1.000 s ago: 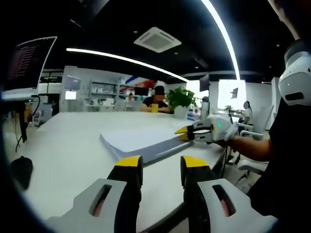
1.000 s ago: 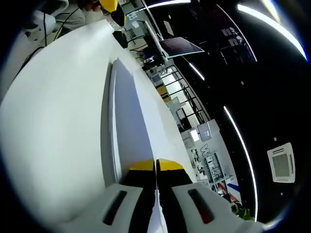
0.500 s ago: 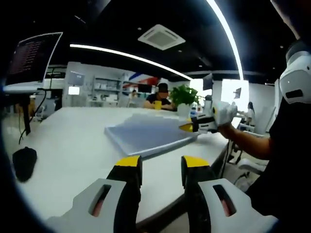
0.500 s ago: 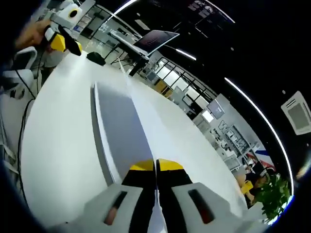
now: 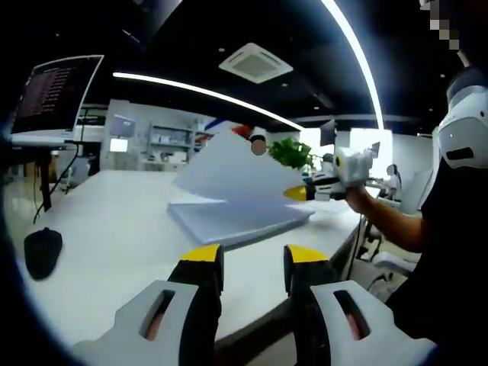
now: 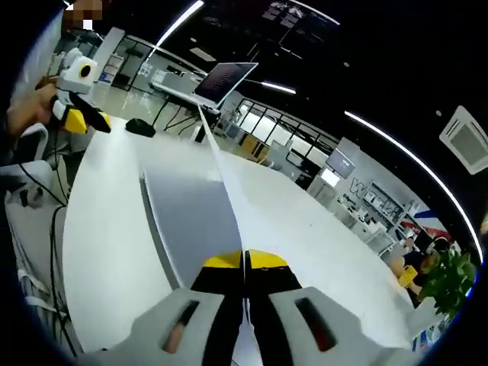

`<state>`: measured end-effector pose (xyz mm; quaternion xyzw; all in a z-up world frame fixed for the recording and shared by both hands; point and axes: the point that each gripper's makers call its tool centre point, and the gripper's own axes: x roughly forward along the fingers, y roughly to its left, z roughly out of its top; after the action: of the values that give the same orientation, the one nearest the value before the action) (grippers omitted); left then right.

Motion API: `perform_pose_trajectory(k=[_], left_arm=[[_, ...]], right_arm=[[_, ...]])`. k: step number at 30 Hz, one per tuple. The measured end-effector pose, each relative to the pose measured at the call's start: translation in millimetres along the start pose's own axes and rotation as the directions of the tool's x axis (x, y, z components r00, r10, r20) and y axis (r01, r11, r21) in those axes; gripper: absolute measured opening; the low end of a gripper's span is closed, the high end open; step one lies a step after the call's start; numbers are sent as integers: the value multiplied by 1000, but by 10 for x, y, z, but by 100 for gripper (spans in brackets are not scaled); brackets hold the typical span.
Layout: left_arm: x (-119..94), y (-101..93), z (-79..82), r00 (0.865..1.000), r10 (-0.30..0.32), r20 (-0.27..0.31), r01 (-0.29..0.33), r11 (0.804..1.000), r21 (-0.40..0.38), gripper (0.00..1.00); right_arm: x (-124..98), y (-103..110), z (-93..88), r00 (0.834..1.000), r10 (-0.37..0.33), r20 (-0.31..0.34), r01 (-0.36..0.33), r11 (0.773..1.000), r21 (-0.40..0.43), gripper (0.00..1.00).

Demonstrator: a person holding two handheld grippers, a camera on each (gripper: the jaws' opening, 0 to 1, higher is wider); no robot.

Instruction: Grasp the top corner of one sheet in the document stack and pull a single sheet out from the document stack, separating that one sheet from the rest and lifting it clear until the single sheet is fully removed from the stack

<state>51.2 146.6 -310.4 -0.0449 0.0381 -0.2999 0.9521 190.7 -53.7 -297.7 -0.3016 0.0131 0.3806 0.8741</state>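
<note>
The right gripper (image 6: 245,263), jaws pinched shut on one corner of a single white sheet (image 5: 229,171), holds it tilted above the document stack (image 5: 236,221), which lies near the desk (image 5: 99,221) edge closest to the person. The sheet's far edge appears to touch the stack. The left gripper (image 5: 250,259) hovers short of the stack, jaws apart and empty.

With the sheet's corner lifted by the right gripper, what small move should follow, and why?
Probably keep raising the right gripper up and away from the stack. Its jaws are shut on the single sheet, which slopes up at the gripped corner while its far edge appears to rest on the stack. The left gripper hangs open short of the stack.
</note>
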Motion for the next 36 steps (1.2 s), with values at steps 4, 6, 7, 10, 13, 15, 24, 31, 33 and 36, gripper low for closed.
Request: perform_pose_trajectory(k=[4,6,7,10,13,15,24,31,33,36], left_arm=[[14,8,-11,1000,0,-1,0,1000,-4,33],[19,0,-16,1000,-3,-4,3,1000,-2,33],[21,-8,-14,1000,-6,-5,6,1000,-2,33],[20,-42,-7,1000,-17,-1,17,1000,2,33],[9,-47,-22,1000,-15,-7,15,1000,11,33],[3,-40,-27,1000,-11,-6,11,1000,13,33],[-23,-48,-13,1000,-7,-11,7,1000,25,33],[-18,-6,15,1000,-1,-7,1,999,34,33],[-4,23,-22,1000,15,-26,-13,999,51,33],[21,37,-47,999,20,-32,-18,998,57,33]], right_arm=[[-53,5,92,999,31,28,-33,997,71,1],[-100,-9,155,998,36,51,-41,993,110,1],[-117,-14,176,998,39,57,-45,992,120,1],[-204,-60,296,995,47,91,-62,983,170,1],[-282,-71,401,990,74,120,-101,967,234,1],[-336,-106,456,988,78,137,-111,960,257,1],[-486,-142,509,977,144,157,-192,913,360,2],[-621,-231,630,973,128,193,-194,906,376,2],[-665,-260,666,973,129,191,-193,909,370,2],[-786,-343,725,975,116,189,-178,919,352,2]])
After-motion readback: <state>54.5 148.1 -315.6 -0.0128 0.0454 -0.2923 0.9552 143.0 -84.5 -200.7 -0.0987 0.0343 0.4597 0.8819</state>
